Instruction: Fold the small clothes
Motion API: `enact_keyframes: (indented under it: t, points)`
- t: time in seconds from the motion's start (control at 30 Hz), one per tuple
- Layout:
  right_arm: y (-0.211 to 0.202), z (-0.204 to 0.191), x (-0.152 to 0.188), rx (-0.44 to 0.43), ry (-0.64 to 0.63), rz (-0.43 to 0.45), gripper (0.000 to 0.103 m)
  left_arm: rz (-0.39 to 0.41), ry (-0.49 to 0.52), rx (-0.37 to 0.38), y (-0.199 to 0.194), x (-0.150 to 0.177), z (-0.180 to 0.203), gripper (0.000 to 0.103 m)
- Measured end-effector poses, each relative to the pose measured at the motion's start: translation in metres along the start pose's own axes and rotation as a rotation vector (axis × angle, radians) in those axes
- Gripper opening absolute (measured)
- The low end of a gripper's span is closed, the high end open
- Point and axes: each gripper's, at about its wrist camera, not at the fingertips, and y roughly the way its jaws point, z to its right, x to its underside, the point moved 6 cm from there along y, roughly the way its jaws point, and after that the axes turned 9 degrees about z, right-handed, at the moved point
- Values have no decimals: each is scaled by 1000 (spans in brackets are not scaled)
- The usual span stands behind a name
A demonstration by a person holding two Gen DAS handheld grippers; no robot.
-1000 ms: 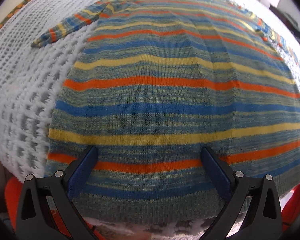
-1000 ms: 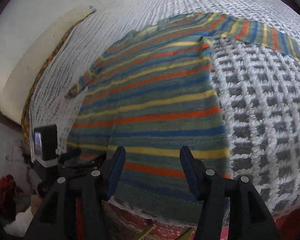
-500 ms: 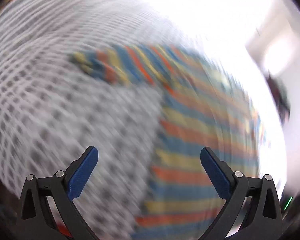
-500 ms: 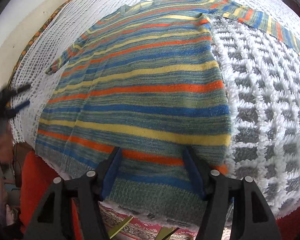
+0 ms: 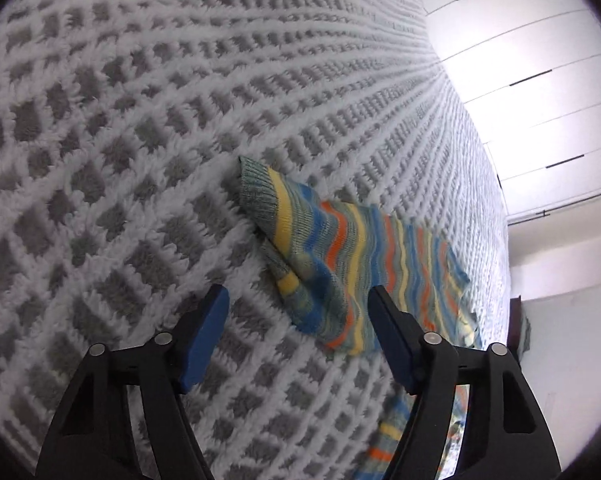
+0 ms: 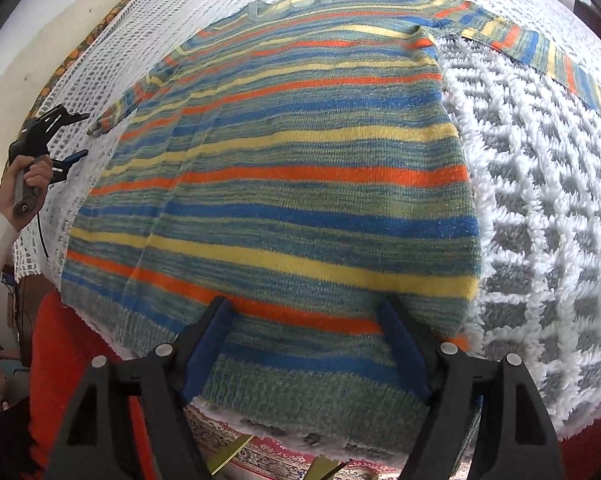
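The fingers [image 5: 204, 336] of the left gripper [image 5: 296, 316] stand wide apart with nothing between them, their blue pads hovering over the blanket [image 5: 120, 140] just short of a sweater sleeve [image 5: 340, 252]. A second ago this gripper looked down on the sweater's hem from the foot of the bed; since then it has swung off to the garment's side, and its view now takes in the sleeve's ribbed grey-green cuff and wavy stripes. The sleeve lies rumpled, with a fold near the cuff. In the right wrist view the left gripper [image 6: 58, 140] shows small at the far left, held in the person's hand [image 6: 28, 192] beside the sleeve end.

The right gripper [image 6: 306, 340] has its fingers [image 6: 400, 348] spread open too, empty, poised over the lower hem of the sweater [image 6: 292, 184]. It has drawn closer to the garment than a second ago, so the sweater fills more of the view.

The sweater lies flat and face up on the bed, sleeves stretched out to either side. It is a fine knit with horizontal bands of orange, yellow, blue and mottled grey-green, and a ribbed hem. The blanket under it is thick and fluffy, with raised white ridges boxing in grey squares. White wall panels [image 5: 540, 60] stand beyond the bed.
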Motion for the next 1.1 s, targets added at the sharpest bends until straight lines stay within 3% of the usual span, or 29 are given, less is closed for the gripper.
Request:
enact_keyframes:
  t: [0.13,0.23,0.33,0.4,0.43,0.47,0.5,0.6,0.77,0.83,0.9,0.93,0.97,1.0,1.03,1.1]
  points:
    - [4,-3,-1,4,-9,-7,85,21,-33,8,13,-4,2,29]
    - [6,-4,-2,5,-10,-9,87,39,-51,13,16,-3,2,27]
    - [7,-4,-2,3,-6,-7,87,1,-51,-8,24,4,-4,39]
    - [8,-4,-3,3,-5,-7,87,3,-46,-10,28,5,-5,38]
    - [8,-4,-3,3,-5,-7,87,10,-42,-9,25,7,-5,31]
    - [8,-4,-3,3,-6,-7,87,20,-41,-4,23,6,-3,14]
    - [8,-4,-3,3,-5,-7,87,26,-45,10,19,6,-2,6]
    - [7,-4,-3,3,-4,-7,87,78,-24,51,0,-1,9,6]
    - [7,-5,-2,2,-6,-6,87,96,28,72,-38,-1,23,5]
    - [7,-5,-3,-4,-2,-3,87,75,70,3,-50,10,16,6]
    - [6,-3,-3,-10,7,0,87,45,116,-131,-56,22,-1,8]
    - [6,-2,-2,-12,9,1,87,27,138,-187,-56,28,-10,10]
    - [6,-2,-2,-11,8,1,87,3,155,-234,-56,32,-18,24]
    - [6,-1,-2,-9,5,1,87,-8,161,-257,-57,35,-24,30]
    - [6,-1,-2,-5,-2,1,87,-3,160,-259,-58,35,-27,41]
    - [5,-1,-1,-1,-11,2,88,38,152,-223,-64,29,-30,45]
